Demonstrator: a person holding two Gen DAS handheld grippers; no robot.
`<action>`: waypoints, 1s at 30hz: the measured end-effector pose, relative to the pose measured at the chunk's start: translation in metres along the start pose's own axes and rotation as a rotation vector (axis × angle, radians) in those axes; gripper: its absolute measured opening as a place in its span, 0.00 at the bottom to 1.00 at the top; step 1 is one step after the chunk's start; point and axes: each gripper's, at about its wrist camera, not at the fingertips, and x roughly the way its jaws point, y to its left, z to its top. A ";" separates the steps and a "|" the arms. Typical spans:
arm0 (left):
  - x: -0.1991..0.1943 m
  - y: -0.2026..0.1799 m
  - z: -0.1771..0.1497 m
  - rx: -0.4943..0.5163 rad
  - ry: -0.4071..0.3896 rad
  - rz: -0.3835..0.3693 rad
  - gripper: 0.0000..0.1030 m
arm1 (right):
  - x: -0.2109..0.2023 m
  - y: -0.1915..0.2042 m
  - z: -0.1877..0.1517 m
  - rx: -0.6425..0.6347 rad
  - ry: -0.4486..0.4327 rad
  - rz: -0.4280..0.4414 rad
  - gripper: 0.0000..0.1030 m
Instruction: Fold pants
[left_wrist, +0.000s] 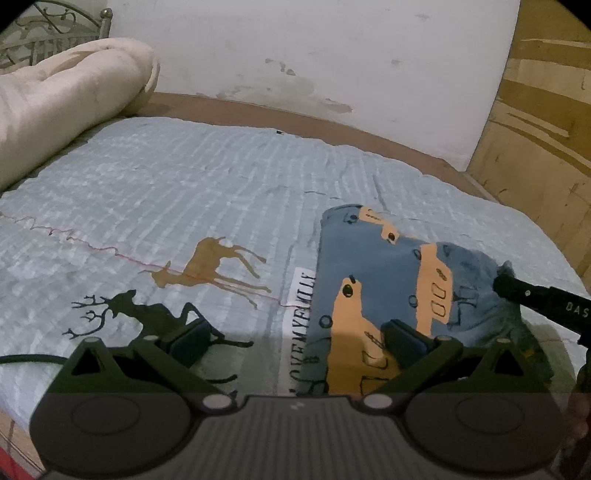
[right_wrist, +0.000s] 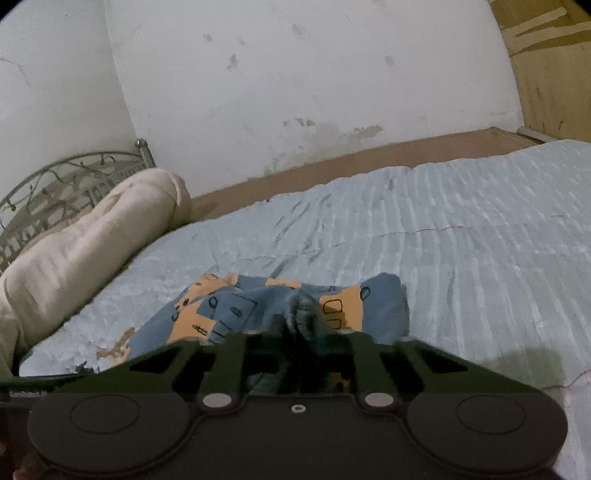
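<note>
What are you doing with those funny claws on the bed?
Someone is folding a small pair of blue pants with orange cars on them, using a grabber in each hand. The pants lie on the light blue bedspread with the deer pictures. The right gripper has its jaws shut on a bunched edge of the pants. The left gripper hangs open just above the bed, its jaws apart over the pants' near edge, holding nothing. A rolled cream blanket sits by the headboard.

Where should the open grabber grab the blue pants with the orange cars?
Probably the near edge of the pants, coming in low from the front. That edge lies flat on the blanket between the open left gripper fingers, while the right gripper already pinches the bunched end.
</note>
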 end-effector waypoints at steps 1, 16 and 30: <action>-0.002 -0.001 0.001 -0.001 -0.002 -0.010 0.99 | -0.004 -0.001 0.001 0.004 -0.011 -0.002 0.10; 0.001 -0.009 -0.001 0.041 0.022 0.013 0.99 | -0.019 -0.005 -0.009 -0.019 -0.028 -0.142 0.31; -0.003 -0.011 -0.006 0.065 0.032 0.017 0.99 | -0.029 0.019 -0.041 -0.190 0.018 -0.267 0.87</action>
